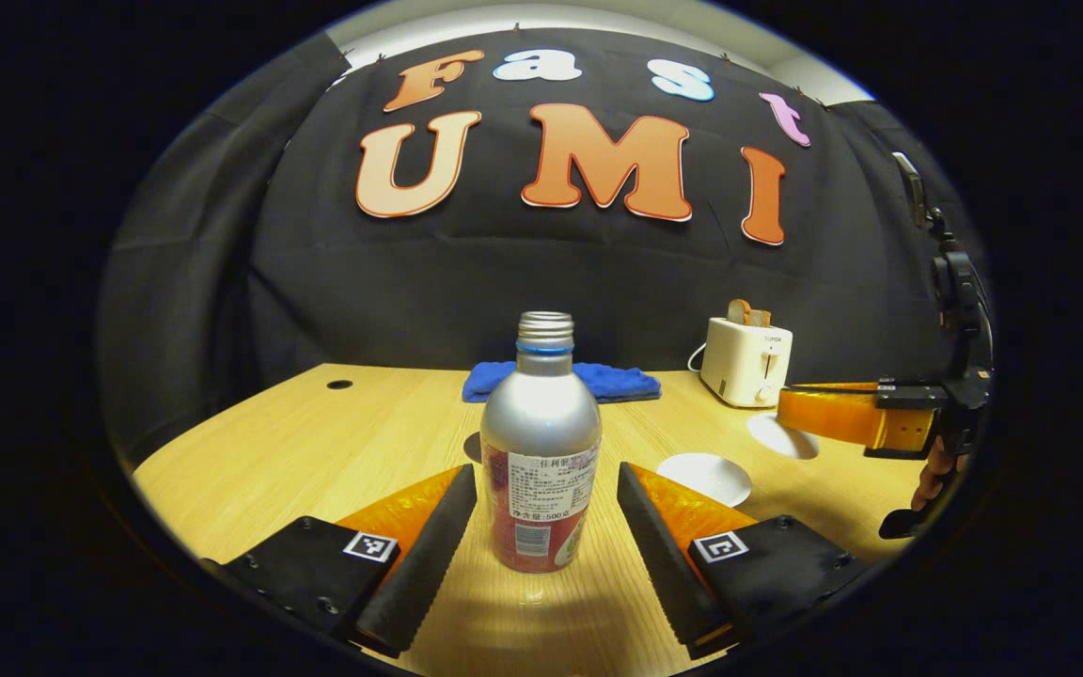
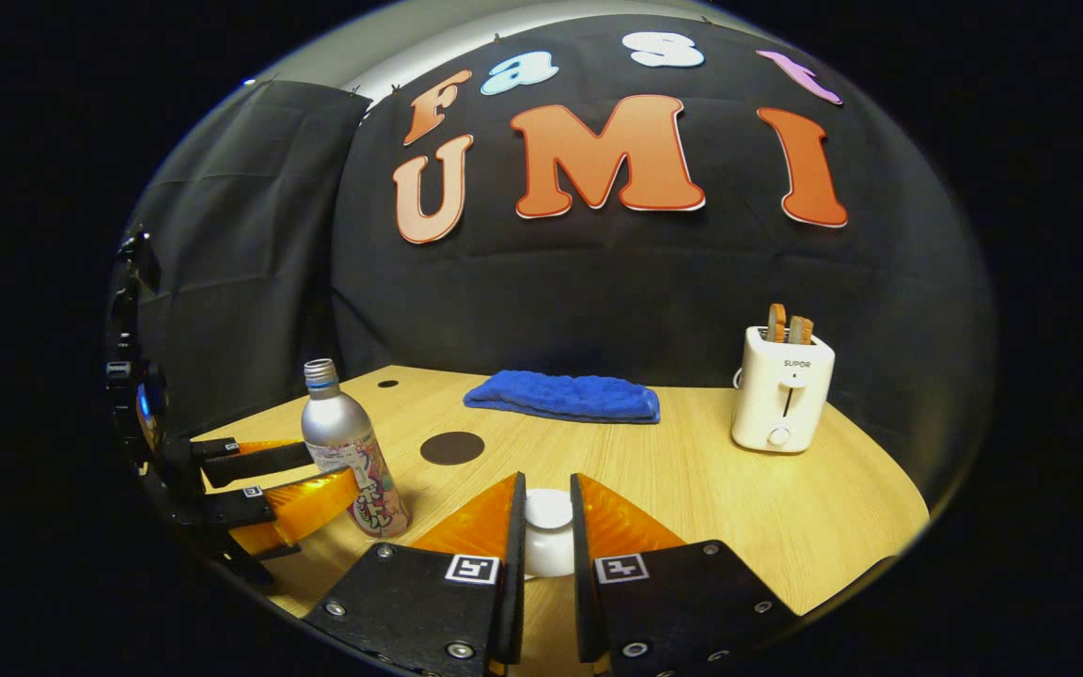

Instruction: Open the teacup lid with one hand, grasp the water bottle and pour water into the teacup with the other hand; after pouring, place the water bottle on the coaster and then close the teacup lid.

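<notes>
Bottle (image 1: 541, 442) is my landmark: it stands upright on the table (image 1: 316, 442) w/ its cap off, dead centre between the left gripper (image 1: 546, 522) fingers, which are spread wide w/ a clear gap each side of the body, so nothing is touching yet. Step in hand, as I judge it, is closing on the bottle, and to do it well I'd keep the pads level w/ the label band, centre before squeezing so neither finger nudges it first, and close slowly since the open neck would spill if it tips. In the right gripper view the right gripper (image 2: 548, 527) sits right of the bottle, its fingers nearly closed around a white rounded piece (image 2: 548, 512), prob. the teacup lid or its knob; they look to be touching both sides, though I can't tell how firm the hold is. The dark round coaster (image 2: 452, 448) lies just behind and right of the bottle, so the set-down is short. In the left gripper view, two white round shapes lie on the table right of the bottle; I can't tell which is which. Blue cloth (image 2: 562, 396) is behind the bottle by the wall, toaster (image 2: 781, 400) far right of it; both well clear of the pour path.
</notes>
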`<state>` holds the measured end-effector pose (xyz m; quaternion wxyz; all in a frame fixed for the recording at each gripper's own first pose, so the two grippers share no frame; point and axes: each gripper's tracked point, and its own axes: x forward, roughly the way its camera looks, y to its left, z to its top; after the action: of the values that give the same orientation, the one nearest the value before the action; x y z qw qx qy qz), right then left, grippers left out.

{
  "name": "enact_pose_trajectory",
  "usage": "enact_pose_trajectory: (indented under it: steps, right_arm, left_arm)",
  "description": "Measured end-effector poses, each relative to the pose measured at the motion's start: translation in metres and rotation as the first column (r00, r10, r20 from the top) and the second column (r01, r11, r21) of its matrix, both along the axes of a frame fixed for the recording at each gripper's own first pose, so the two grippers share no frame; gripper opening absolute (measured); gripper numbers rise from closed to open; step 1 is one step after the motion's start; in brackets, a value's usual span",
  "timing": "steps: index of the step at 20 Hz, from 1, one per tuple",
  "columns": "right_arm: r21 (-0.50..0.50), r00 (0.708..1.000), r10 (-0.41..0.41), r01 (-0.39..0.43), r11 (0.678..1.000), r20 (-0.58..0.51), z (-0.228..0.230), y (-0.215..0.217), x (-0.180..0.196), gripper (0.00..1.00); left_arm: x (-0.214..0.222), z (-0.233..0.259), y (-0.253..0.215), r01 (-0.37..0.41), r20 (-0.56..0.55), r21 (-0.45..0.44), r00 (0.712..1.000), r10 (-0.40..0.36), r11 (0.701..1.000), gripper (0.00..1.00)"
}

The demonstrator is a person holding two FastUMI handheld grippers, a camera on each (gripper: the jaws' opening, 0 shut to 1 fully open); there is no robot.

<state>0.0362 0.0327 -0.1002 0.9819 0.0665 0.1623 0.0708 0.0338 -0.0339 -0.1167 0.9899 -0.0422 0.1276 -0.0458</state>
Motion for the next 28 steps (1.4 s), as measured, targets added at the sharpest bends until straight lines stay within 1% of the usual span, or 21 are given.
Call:
enact_pose_trajectory:
  steps: [1,2,6,8,10,12,14,15,16,17,18,19,20,21,22,23,26,27,28]
  right_arm:
    - [-0.001,1.0,-0.008,0.008,1.0,0.004,0.002,-0.005,-0.002,0.23]
    - [-0.004,1.0,-0.02,0.02,1.0,0.009,0.004,-0.011,-0.004,0.23]
    - [-0.01,0.998,-0.062,0.062,0.998,0.022,0.009,-0.032,-0.01,0.23]
    - [-0.004,0.997,-0.078,0.078,0.997,0.025,0.01,-0.04,-0.013,0.23]
    - [-0.001,0.995,-0.093,0.093,0.996,0.025,0.011,-0.047,-0.014,0.23]
    - [0.002,0.994,-0.105,0.105,0.995,0.024,0.01,-0.053,-0.016,0.23]
    - [0.002,0.993,-0.115,0.115,0.993,0.022,0.009,-0.058,-0.017,0.23]
    - [0.001,0.992,-0.121,0.121,0.993,0.022,0.009,-0.061,-0.018,0.23]
    - [0.001,0.992,-0.125,0.125,0.992,0.023,0.009,-0.063,-0.019,0.23]
    - [-0.001,0.991,-0.129,0.129,0.992,0.024,0.009,-0.065,-0.02,0.23]
    - [-0.001,0.991,-0.134,0.134,0.991,0.026,0.009,-0.067,-0.021,0.23]
    - [-0.002,0.99,-0.135,0.135,0.991,0.026,0.009,-0.069,-0.022,0.23]
    - [-0.002,0.99,-0.14,0.14,0.99,0.026,0.008,-0.07,-0.023,0.23]
    - [-0.004,0.99,-0.142,0.142,0.99,0.027,0.009,-0.072,-0.025,0.23]
    - [-0.006,0.989,-0.147,0.148,0.989,0.028,0.009,-0.074,-0.026,0.23]
    - [-0.008,0.988,-0.15,0.151,0.989,0.028,0.008,-0.076,-0.028,0.23]
    - [-0.004,0.987,-0.161,0.161,0.987,0.026,0.007,-0.081,-0.032,0.23]
    - [-0.002,0.986,-0.164,0.164,0.986,0.027,0.007,-0.082,-0.034,0.23]
    - [-0.002,0.986,-0.165,0.165,0.986,0.028,0.006,-0.084,-0.035,0.23]
  left_arm:
    - [0.002,-0.004,-0.001,0.0,-0.012,-0.002,1.0,0.0,1.0,0.96]
    - [0.005,-0.008,-0.002,-0.002,-0.026,0.0,1.0,0.002,1.0,0.98]
    - [0.015,-0.023,-0.003,-0.012,-0.082,0.002,0.997,0.012,1.0,0.99]
    - [0.017,-0.03,-0.006,-0.012,-0.11,-0.013,0.994,0.01,1.0,0.98]
    - [0.021,-0.03,-0.003,-0.024,-0.11,-0.004,0.994,0.023,1.0,0.97]
    - [0.024,-0.03,-0.002,-0.029,-0.114,0.01,0.993,0.03,1.0,0.89]
    - [0.024,-0.028,-0.003,-0.027,-0.107,0.011,0.994,0.028,1.0,0.87]
    - [0.025,-0.028,-0.002,-0.028,-0.103,0.017,0.994,0.03,0.999,0.82]
    - [0.026,-0.026,0.0,-0.025,-0.102,0.035,0.994,0.028,0.999,0.84]
    - [0.026,-0.023,0.002,-0.027,-0.094,0.064,0.995,0.033,0.998,0.84]
    - [0.027,-0.018,0.005,-0.027,-0.079,0.096,0.996,0.035,0.995,0.81]
    - [0.028,-0.013,0.007,-0.027,-0.061,0.131,0.998,0.035,0.991,0.85]
    - [0.029,-0.008,0.009,-0.025,-0.046,0.168,0.998,0.033,0.985,0.81]
    - [0.029,-0.004,0.01,-0.019,-0.038,0.209,0.999,0.028,0.978,0.85]
    - [0.028,-0.004,0.011,-0.014,-0.032,0.254,0.999,0.023,0.967,0.8]
    - [0.028,-0.003,0.011,-0.008,-0.029,0.303,0.999,0.017,0.953,0.85]
    - [0.03,0.003,0.011,0.017,-0.016,0.439,1.0,-0.011,0.898,0.84]
    - [0.031,0.003,0.01,0.033,-0.031,0.476,0.999,-0.021,0.879,0.84]
    - [0.033,0.001,0.007,0.051,-0.032,0.497,0.999,-0.041,0.866,0.84]
